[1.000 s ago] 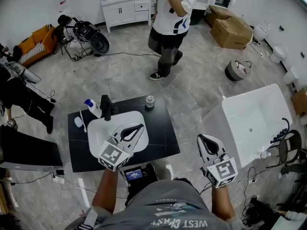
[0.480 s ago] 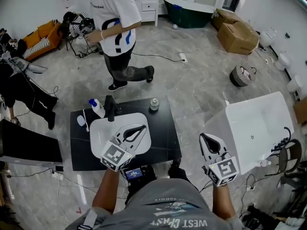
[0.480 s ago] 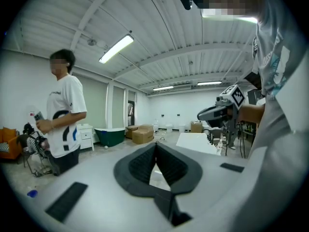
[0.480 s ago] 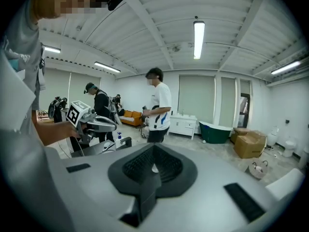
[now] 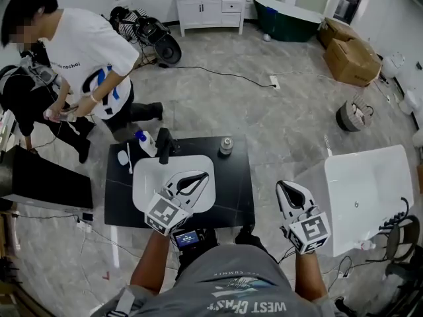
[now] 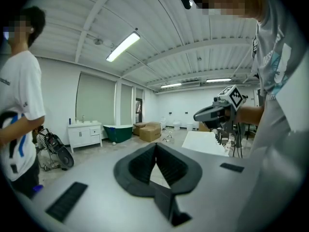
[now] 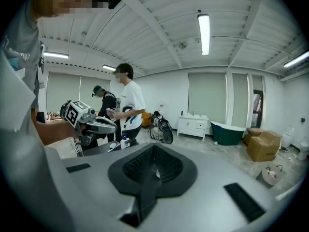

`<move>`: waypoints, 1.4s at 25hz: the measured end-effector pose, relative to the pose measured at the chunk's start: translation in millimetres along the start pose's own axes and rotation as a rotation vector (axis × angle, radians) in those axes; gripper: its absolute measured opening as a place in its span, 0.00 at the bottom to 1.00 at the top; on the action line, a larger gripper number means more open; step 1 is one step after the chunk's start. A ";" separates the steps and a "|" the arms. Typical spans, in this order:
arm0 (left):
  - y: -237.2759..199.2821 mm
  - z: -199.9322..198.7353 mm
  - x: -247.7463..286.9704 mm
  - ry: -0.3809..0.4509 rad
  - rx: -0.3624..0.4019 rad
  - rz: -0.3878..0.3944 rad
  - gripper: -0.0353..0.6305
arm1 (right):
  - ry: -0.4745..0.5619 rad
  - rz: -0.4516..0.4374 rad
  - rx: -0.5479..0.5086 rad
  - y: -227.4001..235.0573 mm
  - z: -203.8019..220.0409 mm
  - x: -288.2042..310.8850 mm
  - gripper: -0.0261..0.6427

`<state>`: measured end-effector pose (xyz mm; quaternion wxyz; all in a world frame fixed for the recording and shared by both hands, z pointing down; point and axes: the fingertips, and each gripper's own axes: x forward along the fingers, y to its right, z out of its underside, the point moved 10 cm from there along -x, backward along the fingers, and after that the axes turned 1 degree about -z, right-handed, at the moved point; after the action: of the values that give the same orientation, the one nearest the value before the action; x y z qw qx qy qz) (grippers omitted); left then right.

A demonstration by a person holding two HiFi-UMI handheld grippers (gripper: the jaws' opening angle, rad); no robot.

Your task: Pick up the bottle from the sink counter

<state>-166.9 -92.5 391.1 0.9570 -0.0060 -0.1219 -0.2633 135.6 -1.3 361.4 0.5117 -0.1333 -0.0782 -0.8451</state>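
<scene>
The small white plastic bottle with a blue pump top (image 5: 147,143) stands at the black counter's (image 5: 234,190) far-left corner. It is probably light, stiff and slick, so I'd pinch its body. My left hand-held gripper (image 5: 201,177) and right hand-held gripper (image 5: 281,186) are clenched and empty. A white-shirted bystander (image 5: 82,58) has since come round to the counter's left.

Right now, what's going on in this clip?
The camera wearer stands at a black sink counter with a gripper in each hand. Both grippers are shut and empty. The left gripper hovers over the white basin; the right gripper hangs off the counter's right side, near a white bathtub. The bottle with the blue pump stands untouched at the counter's back left, beside the black faucet. A second person in a white T-shirt stands beyond the counter's left corner.
</scene>
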 end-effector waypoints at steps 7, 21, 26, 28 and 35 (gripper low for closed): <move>-3.7 4.4 12.9 -0.020 -0.015 -0.020 0.06 | -0.011 -0.033 0.009 9.3 -2.5 12.5 0.04; -21.9 34.0 51.4 -0.099 -0.057 -0.032 0.06 | -0.060 -0.034 0.038 32.7 15.0 8.4 0.04; -25.7 46.7 69.7 -0.123 -0.075 -0.031 0.06 | -0.078 -0.038 0.051 41.2 21.2 7.5 0.04; -28.3 55.0 76.2 -0.134 -0.085 -0.032 0.06 | -0.086 -0.041 0.057 42.4 24.6 8.9 0.04; -37.4 78.2 102.3 -0.176 -0.116 -0.034 0.12 | -0.112 -0.051 0.068 50.9 30.1 14.6 0.04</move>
<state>-118.7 -170.2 489.2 0.9360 -0.0823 -0.1899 -0.2848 178.6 -29.2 394.3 0.4890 -0.1608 -0.1388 -0.8460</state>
